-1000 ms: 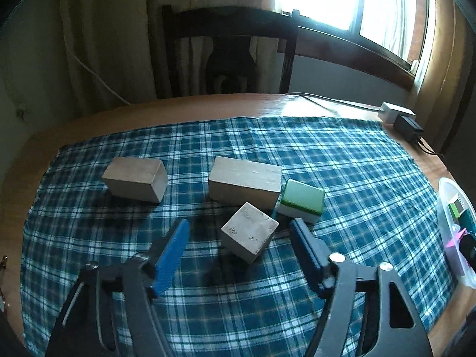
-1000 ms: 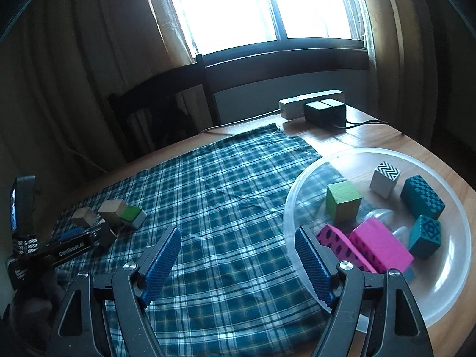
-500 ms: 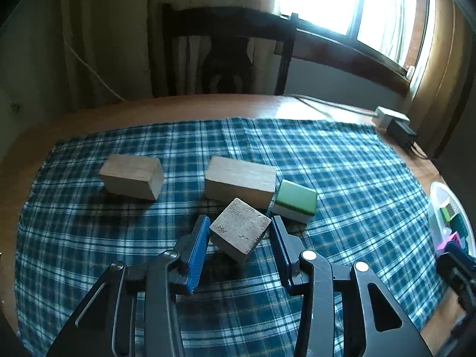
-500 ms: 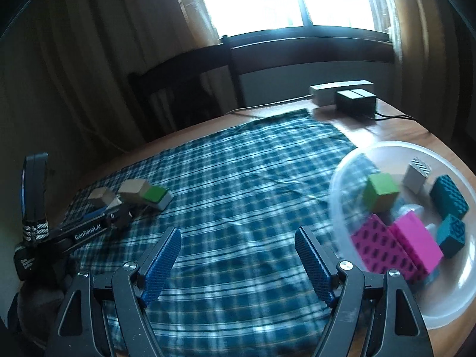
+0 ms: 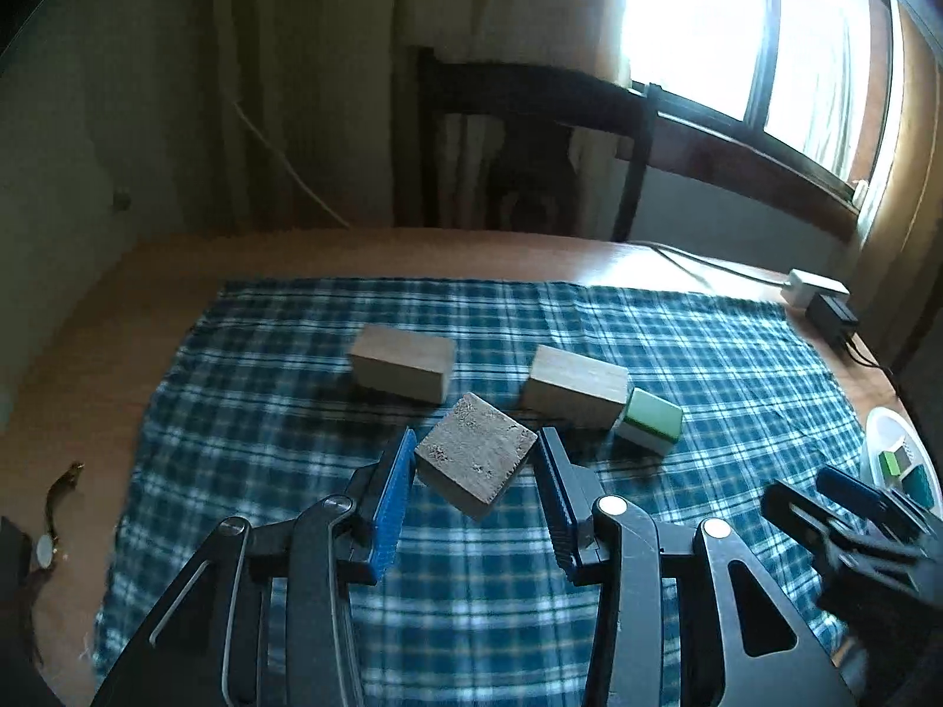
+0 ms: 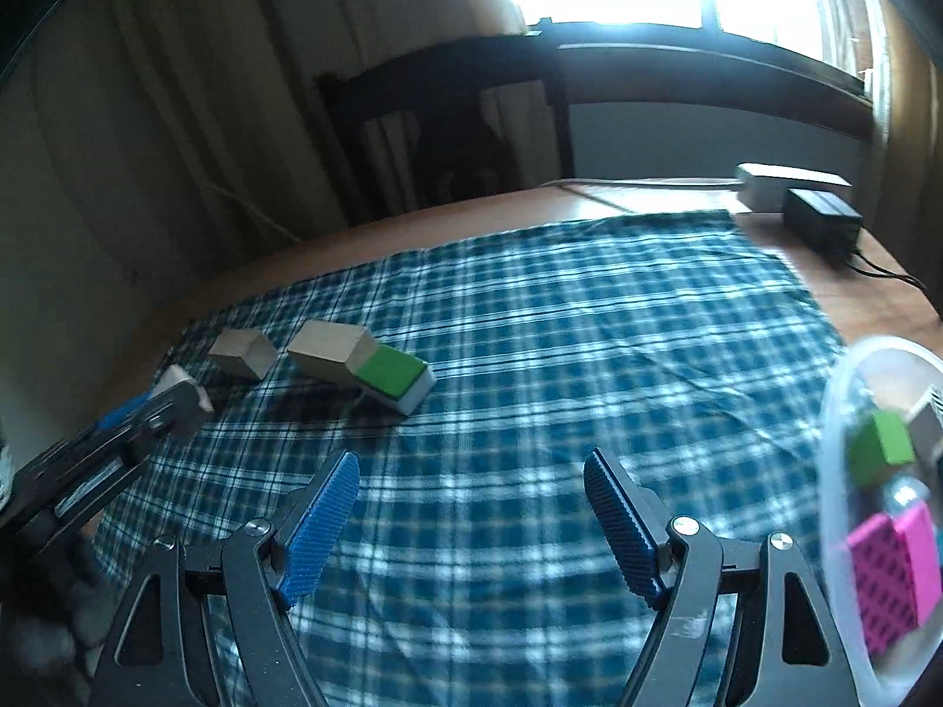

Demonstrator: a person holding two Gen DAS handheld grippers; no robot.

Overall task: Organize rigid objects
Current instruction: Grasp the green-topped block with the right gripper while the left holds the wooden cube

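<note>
Wooden cube [image 5: 476, 452] | clamped corner-on in my left gripper [image 5: 475, 474], clear of the plaid cloth [image 5: 707, 353], for carrying | right gripper [image 6: 471, 521] agape, empty, near clear bowl [image 6: 837, 412].

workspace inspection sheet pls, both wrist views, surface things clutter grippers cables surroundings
surface: wooden table under a blue plaid cloth.
job's things: wooden cube clamped; two wooden blocks and a green-topped block on the cloth; coloured blocks in a clear bowl.
clutter: wristwatch at the table edge.
grippers: left gripper shut on the cube; right gripper open, empty.
cables: cords at the white power strip and black adapter.
surroundings: dark chair, curtains, bright window.
</note>
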